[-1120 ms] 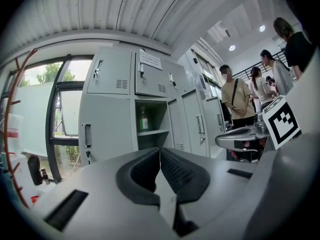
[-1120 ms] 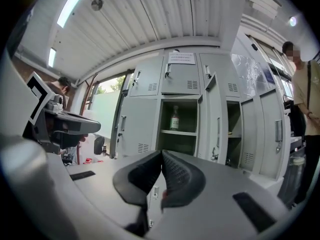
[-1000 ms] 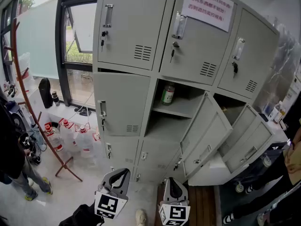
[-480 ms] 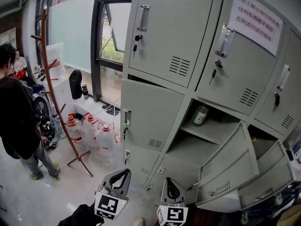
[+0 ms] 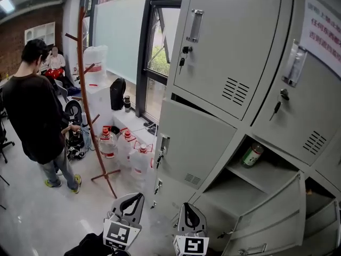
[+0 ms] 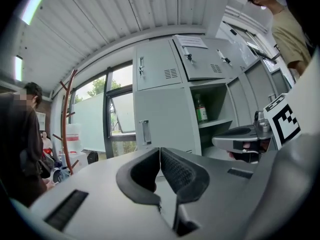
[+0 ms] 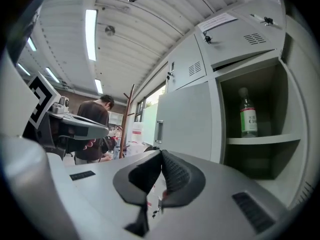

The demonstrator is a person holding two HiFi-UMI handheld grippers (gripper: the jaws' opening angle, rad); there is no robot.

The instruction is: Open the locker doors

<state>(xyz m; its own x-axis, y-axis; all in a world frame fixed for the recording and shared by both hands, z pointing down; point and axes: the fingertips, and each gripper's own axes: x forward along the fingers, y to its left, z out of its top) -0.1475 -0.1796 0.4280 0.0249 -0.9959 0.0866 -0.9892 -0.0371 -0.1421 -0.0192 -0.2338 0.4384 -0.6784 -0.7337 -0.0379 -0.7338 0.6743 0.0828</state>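
Observation:
A bank of grey lockers fills the right of the head view. The middle-left door with its handle is nearly closed, a dark gap along its top. Beside it an open compartment holds a green bottle, its door swung out and down to the right. The top doors are closed, keys in their locks. My left gripper and right gripper hang low at the bottom, well short of the lockers. Both are shut and empty, in the left gripper view and the right gripper view.
A person in black stands at the left by a red-brown coat stand. Water jugs sit on the floor under the window. Another person sits far back.
The head view has swung left: the lockers slid to the right of the frame and the standing person came into view. Both grippers kept their place at the bottom, still shut.

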